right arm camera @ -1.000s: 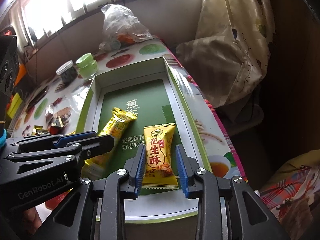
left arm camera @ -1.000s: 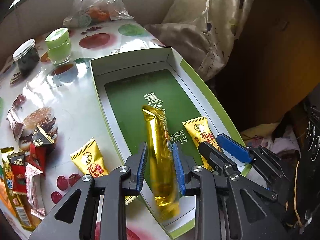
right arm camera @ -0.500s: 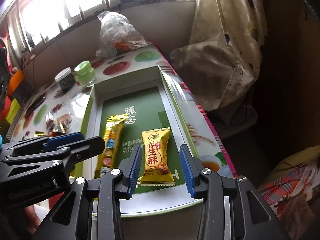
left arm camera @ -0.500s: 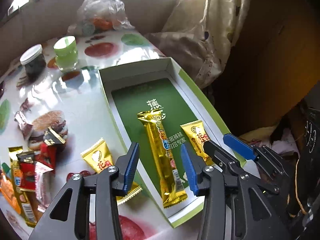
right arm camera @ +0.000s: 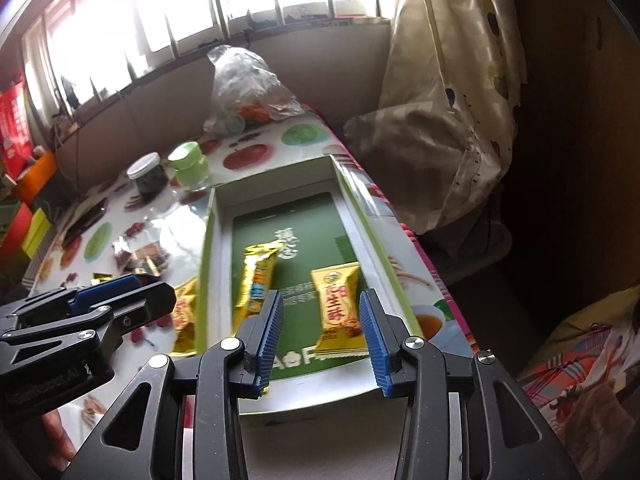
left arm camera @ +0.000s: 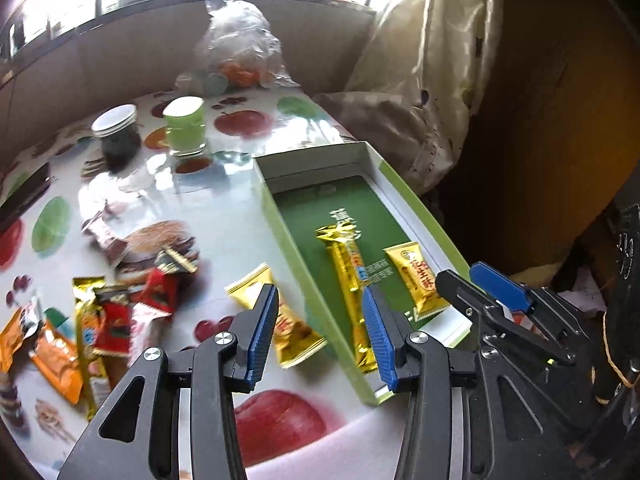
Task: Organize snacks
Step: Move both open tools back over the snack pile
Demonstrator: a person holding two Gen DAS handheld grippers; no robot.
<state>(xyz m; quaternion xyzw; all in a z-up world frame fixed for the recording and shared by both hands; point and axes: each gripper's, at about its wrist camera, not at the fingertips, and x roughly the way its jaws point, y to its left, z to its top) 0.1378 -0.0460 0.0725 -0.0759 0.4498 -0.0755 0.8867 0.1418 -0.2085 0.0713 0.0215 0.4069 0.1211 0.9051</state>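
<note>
Both pairs of jaws stand apart with nothing between the pads, having just been opening. The left gripper [left arm camera: 318,334] hangs above the box's near left wall, and the right gripper [right arm camera: 322,336] hangs over the box's near end.

Below them, inside the green-lined box [left arm camera: 404,196], lie two snacks: a long gold bar [left arm camera: 346,272] running lengthwise and, just beside it on the right, a short yellow peanut candy [right arm camera: 340,312]. Neither touches a pad.

Outside the box, on the fruit-printed desk [left arm camera: 240,236], another yellow candy [left arm camera: 280,320] lies close against the box wall, and further left a loose heap of red, gold and orange packets [left arm camera: 100,320] waits.

These foil wrappers look light, thin and slick, probably crinkling under pressure. The likely best hold is across the filled middle of a packet, not the flat crimped ends, which could slip out.
</note>
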